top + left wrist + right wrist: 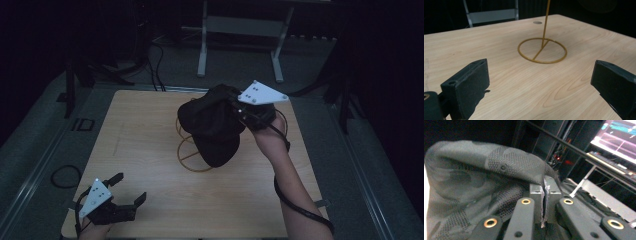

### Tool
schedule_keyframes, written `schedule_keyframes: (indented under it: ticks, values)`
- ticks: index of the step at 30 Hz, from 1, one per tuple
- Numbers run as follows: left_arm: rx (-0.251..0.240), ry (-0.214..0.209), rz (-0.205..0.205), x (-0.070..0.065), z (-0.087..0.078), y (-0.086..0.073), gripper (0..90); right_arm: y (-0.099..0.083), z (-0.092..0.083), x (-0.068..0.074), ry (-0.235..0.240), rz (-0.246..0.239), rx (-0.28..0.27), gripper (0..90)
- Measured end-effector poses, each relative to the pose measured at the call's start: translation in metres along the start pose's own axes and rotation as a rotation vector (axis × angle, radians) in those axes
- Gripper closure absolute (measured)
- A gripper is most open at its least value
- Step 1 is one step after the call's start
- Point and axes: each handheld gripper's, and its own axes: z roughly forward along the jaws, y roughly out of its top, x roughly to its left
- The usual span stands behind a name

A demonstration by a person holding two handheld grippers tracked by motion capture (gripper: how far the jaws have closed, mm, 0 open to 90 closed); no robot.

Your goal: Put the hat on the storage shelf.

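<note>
above the middle of the wooden table (150, 150) a black cap (212, 125) hangs in the air, its crown toward the far side and its brim drooping toward the near side. in the right gripper view the cap (474, 182) shows a dark patterned mesh fabric, and an edge of it is pinched between the two black jaws, which stand pressed together with only a thin strip of cloth in the seam. the right gripper (245, 114) holds it from the right side, its grey three-cornered plate tilted upward, with the person's right hand (270, 137) and forearm reaching in from the near right and a black cable trailing along the arm.

just under the cap stands a thin gold wire stand (192, 150): a ring base lying flat on the table and an upright rod rising from it. in the left gripper view the ring (542, 50) has a straight spoke running across part of it, and the rod climbs out of the top of the picture. whether the cap touches the stand, i cannot tell.

the left gripper (127, 192) rests at the near left corner of the table, well apart from the stand, its jaws spread wide with nothing between them but bare wood.

beyond the table's far edge a pale metal frame (240, 30) stands on the dark floor, and a monitor (619, 135) glows in the right gripper view.
</note>
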Motion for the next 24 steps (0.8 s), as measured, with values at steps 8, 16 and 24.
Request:
schedule_keyframes:
  ticks: [8,16,24]
  values:
    - [0.023,-0.031,0.005,-0.003,0.005,-0.006,2.4,-0.004,0.035,0.006,0.084,-0.007,0.088,86.5]
    - [0.038,-0.042,-0.003,-0.003,0.008,-0.009,2.5,-0.018,0.055,0.009,0.147,0.023,0.122,80.2]
    - [0.044,-0.048,-0.005,-0.001,0.009,-0.011,2.5,-0.023,0.060,0.006,0.202,0.110,0.101,66.5]
